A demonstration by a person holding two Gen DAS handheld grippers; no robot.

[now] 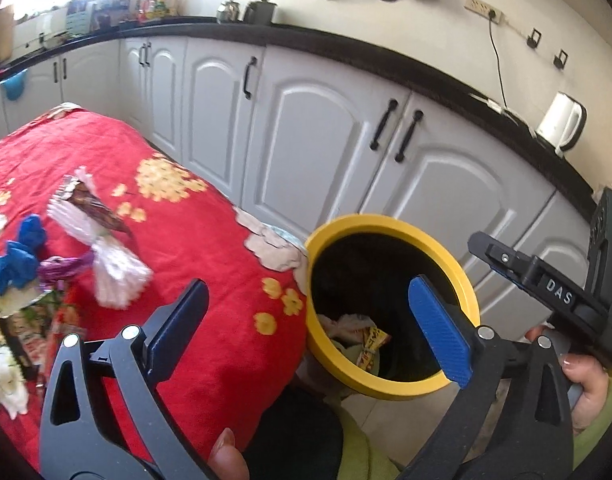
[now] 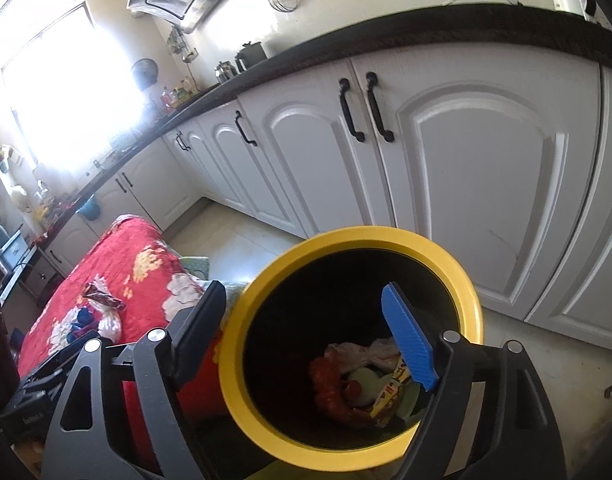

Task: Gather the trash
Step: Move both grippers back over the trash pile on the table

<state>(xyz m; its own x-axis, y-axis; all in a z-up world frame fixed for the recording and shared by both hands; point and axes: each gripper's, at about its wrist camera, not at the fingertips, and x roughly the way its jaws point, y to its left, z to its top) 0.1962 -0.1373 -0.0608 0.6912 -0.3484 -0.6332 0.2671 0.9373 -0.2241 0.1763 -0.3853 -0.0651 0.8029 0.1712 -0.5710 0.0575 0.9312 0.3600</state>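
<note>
Left tool (image 1: 317,320) view only: wrappers (image 1: 94,216) on table (image 1: 210,240).

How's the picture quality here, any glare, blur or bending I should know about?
Left wrist view: the white wrapper on the red cloth is smeared by motion blur, the counter edge bows from the fisheye, and the window corner is washed out. Right wrist view: the window blows out to white with haze over nearby cabinets, while the bin interior is dark.

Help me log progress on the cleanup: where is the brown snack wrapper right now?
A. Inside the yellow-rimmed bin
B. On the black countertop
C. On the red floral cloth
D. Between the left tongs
C: the brown snack wrapper lies on the red floral cloth, outside the bin.
</note>
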